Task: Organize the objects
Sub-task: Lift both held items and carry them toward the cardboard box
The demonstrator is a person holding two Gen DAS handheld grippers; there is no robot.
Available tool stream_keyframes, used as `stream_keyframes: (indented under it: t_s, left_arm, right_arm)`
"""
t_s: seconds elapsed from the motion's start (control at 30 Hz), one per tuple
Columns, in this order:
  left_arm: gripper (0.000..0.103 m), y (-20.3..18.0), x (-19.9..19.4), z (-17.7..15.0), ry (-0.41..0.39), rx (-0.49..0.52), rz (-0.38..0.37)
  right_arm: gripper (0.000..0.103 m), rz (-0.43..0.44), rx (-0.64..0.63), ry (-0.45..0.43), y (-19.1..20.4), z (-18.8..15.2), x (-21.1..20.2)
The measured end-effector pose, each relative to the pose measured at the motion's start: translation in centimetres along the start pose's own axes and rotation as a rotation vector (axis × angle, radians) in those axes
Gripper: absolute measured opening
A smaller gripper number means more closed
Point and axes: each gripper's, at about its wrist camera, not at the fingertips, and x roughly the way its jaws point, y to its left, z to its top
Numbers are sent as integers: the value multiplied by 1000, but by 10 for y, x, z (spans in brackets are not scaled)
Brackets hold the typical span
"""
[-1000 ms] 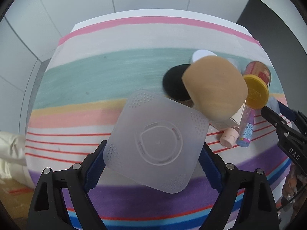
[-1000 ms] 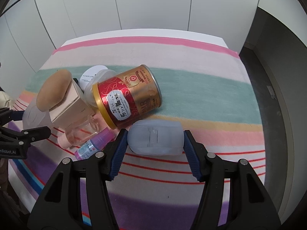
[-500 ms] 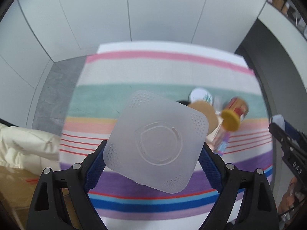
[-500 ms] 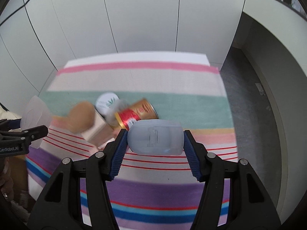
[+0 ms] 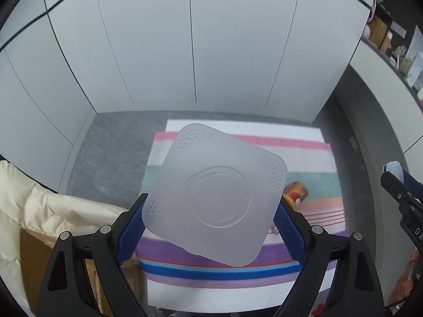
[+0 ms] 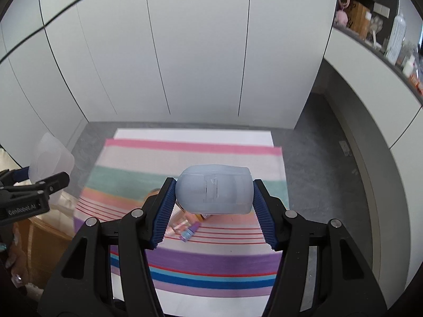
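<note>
My left gripper [image 5: 210,219] is shut on a frosted square plastic container [image 5: 214,194], seen bottom-on, held high above the striped table [image 5: 304,163]. My right gripper [image 6: 212,206] is shut on a pale blue rounded plastic case [image 6: 214,189], also high above the table. Far below, a red and gold can [image 5: 297,192] lies on the cloth. A small purple-capped bottle [image 6: 189,233] and a clear pink bottle [image 6: 178,225] lie below the right gripper; other items are hidden behind the held things. The left gripper [image 6: 39,185] with its container shows at the left of the right wrist view.
The striped cloth [image 6: 211,261] covers a table standing on grey floor [image 6: 325,174] before white wall panels. A cream jacket [image 5: 39,206] and a cardboard box [image 5: 29,259] are at the left. Shelves with bottles [image 6: 396,34] run along the right wall.
Both grippers have risen far above the table with their objects still held. The table and the items on it now look much smaller and farther below.
</note>
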Motion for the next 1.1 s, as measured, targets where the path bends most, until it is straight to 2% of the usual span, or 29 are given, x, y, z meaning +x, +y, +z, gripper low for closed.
stream_keyframes:
  t_s: [0.23,0.43,0.83,1.1]
  left_arm:
    - [90,3,-57,18,-33,-28,-13]
    - [90,1,-79,14,-47,-21,-22]
    - [90,-2,-93,3,-43,-33,-23]
    - [90,1,-111,-16,-49,-16,-17]
  right_arm:
    - [60,-15,-6,-46,10,30,-56]
    - [60,-5,19,-73,9,37,-85]
    - [60,-18,45,-60,-2,30,-93]
    - [60,-26,27,-67,-2,15,-109]
